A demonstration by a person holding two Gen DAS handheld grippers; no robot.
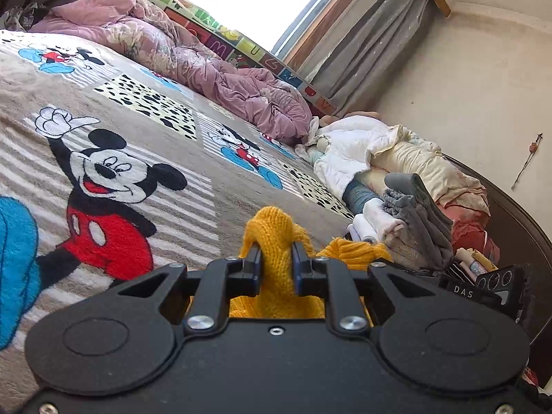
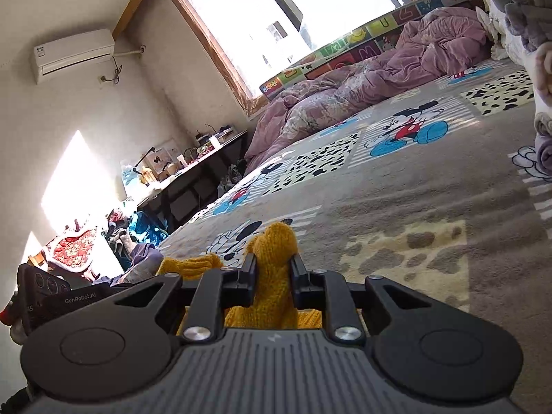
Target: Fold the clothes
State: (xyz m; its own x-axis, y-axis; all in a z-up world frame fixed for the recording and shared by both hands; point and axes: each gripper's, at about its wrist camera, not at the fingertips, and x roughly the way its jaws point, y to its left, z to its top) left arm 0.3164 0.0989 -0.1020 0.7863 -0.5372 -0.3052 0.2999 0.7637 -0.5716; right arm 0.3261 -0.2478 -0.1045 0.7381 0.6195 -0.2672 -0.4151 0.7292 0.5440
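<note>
A yellow knit garment is being pinched by both the left gripper and right gripper, bottom centre, above the bed. Chunky knit could be slipping out if it's being tugged unevenly.

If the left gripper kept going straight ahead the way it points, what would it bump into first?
Probably the fluffy cartoon-mouse bed blanket. The left gripper, jaws shut on the yellow knitted garment, points low across it; farther off lies the crumpled white quilted jacket, though depth is unclear.
</note>
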